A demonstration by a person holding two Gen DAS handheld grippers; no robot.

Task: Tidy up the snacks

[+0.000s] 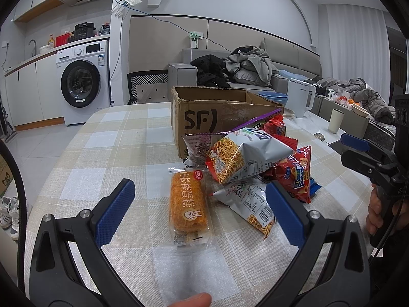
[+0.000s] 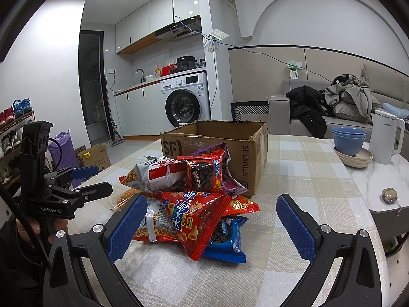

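A pile of snack bags (image 1: 245, 158) lies on the checked tablecloth in front of an open brown SF cardboard box (image 1: 204, 117). An orange cake roll in a clear wrapper (image 1: 188, 202) lies apart, at the near left of the pile. My left gripper (image 1: 199, 194) is open, its blue pads either side of the cake roll and just above it. In the right wrist view my right gripper (image 2: 212, 204) is open and empty over the pile (image 2: 194, 199), above a red crisps bag (image 2: 196, 217) and a blue Oreo pack (image 2: 225, 240). The box (image 2: 245, 148) stands behind.
Blue bowls on a beige plate (image 2: 350, 143) and a white kettle (image 2: 386, 135) stand at the table's far right. A beige cup (image 1: 336, 120) stands near the right edge. A small round object (image 2: 389, 194) lies on the marble part. Sofa with clothes is behind.
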